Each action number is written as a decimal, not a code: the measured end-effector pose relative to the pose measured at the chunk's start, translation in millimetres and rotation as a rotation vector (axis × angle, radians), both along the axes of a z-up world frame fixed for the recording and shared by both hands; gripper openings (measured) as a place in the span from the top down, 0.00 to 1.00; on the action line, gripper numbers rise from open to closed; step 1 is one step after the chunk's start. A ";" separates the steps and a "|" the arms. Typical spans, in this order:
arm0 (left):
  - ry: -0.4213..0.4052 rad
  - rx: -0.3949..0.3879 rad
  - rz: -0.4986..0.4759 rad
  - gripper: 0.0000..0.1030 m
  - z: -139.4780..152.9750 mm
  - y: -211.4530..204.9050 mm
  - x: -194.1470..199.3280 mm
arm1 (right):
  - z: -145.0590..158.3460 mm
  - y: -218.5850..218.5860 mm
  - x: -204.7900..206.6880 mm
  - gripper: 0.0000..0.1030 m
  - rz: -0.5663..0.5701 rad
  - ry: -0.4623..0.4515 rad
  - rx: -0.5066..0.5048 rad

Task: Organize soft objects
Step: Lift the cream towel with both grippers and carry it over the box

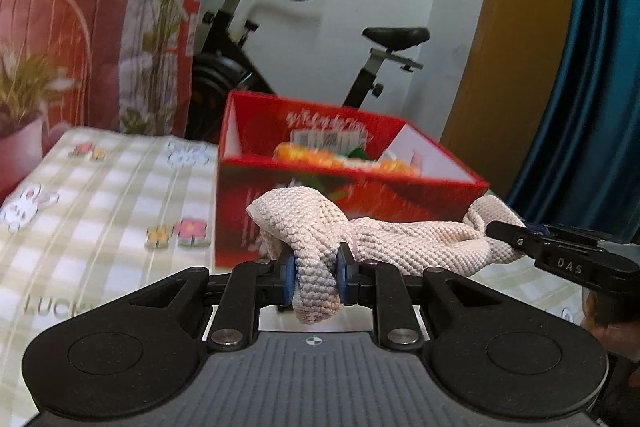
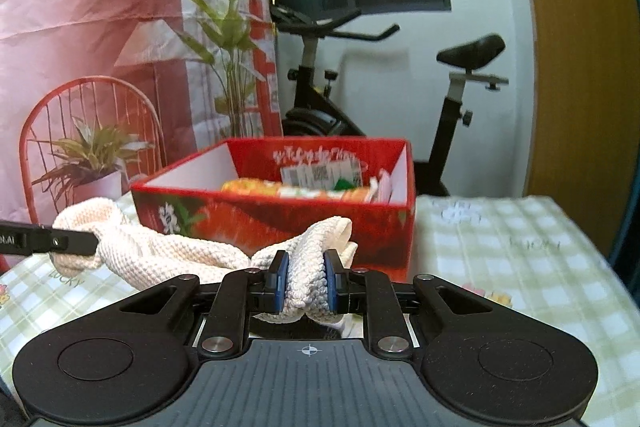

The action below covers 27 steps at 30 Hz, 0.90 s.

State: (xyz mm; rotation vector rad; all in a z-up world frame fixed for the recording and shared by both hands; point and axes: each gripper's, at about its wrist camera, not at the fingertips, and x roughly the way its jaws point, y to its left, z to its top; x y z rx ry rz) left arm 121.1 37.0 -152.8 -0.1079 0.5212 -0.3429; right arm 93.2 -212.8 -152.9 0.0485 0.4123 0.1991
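While both claws clamp the knitted cloth, left gripper and right gripper stretch it sideways, just before the red box on the table.

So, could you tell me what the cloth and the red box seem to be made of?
Cloth: looks like cream knitted or waffle-weave yarn, matte; the bumpy stitch texture shows, and it bunches softly where both grippers pinch it.
Box: probably printed cardboard, slightly glossy red outside, plain white inside; its walls are thin and straight.
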 end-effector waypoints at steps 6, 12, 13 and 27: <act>-0.039 0.002 -0.024 0.80 20.6 -8.4 15.6 | 20.3 -5.9 13.5 0.83 -0.001 -0.039 -0.026; -0.056 0.000 -0.021 0.80 33.4 -15.0 38.4 | 39.0 -12.3 34.8 0.83 -0.002 -0.052 -0.027; -0.058 0.001 -0.020 0.80 35.2 -15.4 42.5 | 41.2 -13.5 38.6 0.83 -0.005 -0.050 -0.017; -0.028 0.039 0.008 0.80 43.0 -25.2 95.7 | 52.1 -9.1 96.4 0.83 -0.011 -0.061 -0.089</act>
